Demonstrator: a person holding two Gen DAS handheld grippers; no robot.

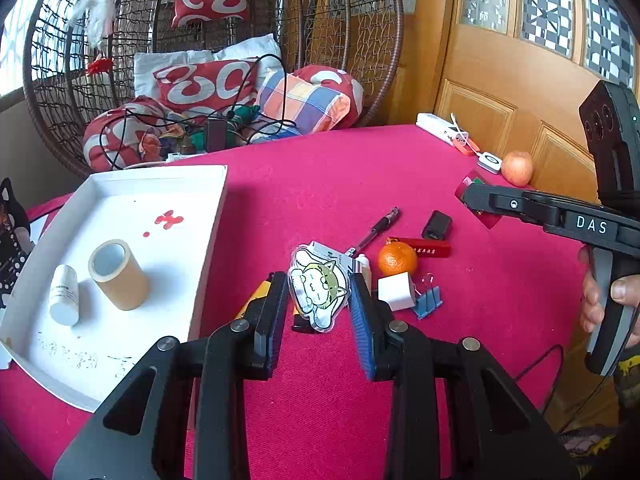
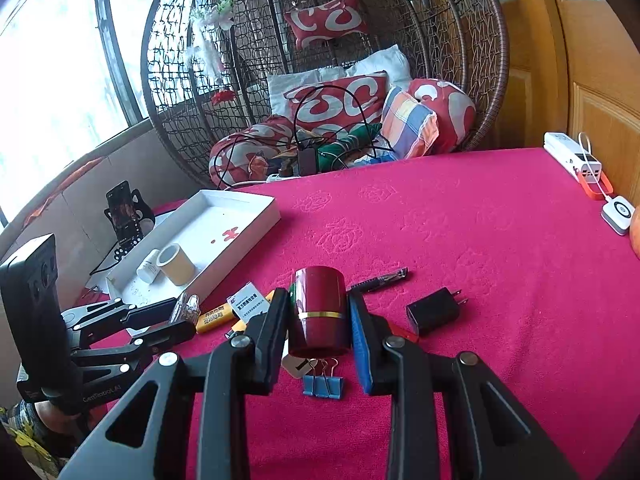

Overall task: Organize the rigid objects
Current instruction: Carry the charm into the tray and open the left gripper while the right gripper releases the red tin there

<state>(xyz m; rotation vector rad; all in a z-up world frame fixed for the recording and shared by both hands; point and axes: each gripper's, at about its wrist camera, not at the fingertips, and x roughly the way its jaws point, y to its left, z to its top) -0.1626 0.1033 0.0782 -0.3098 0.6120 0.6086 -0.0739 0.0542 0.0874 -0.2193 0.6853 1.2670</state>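
Observation:
My left gripper (image 1: 319, 298) is shut on a clear cartoon-cat charm (image 1: 319, 288), held above the red cloth; it also shows edge-on in the right wrist view (image 2: 187, 307). My right gripper (image 2: 319, 314) is shut on a dark red cylindrical box with a gold band (image 2: 319, 312). A white tray (image 1: 48, 240) at the left holds a tan tape roll (image 1: 118, 274) and a small white bottle (image 1: 64, 294). On the cloth lie a pen (image 1: 378, 228), a black charger (image 1: 437, 225), an orange (image 1: 397, 258), a white cube (image 1: 396, 291) and blue binder clips (image 1: 428, 300).
A wicker hanging chair (image 2: 460, 40) with cushions and cables stands behind the table. A white power strip (image 2: 572, 156), a small white device (image 2: 619, 212) and an apple (image 1: 517, 168) lie at the far right by the wooden door. A phone on a stand (image 2: 126, 216) is left of the tray.

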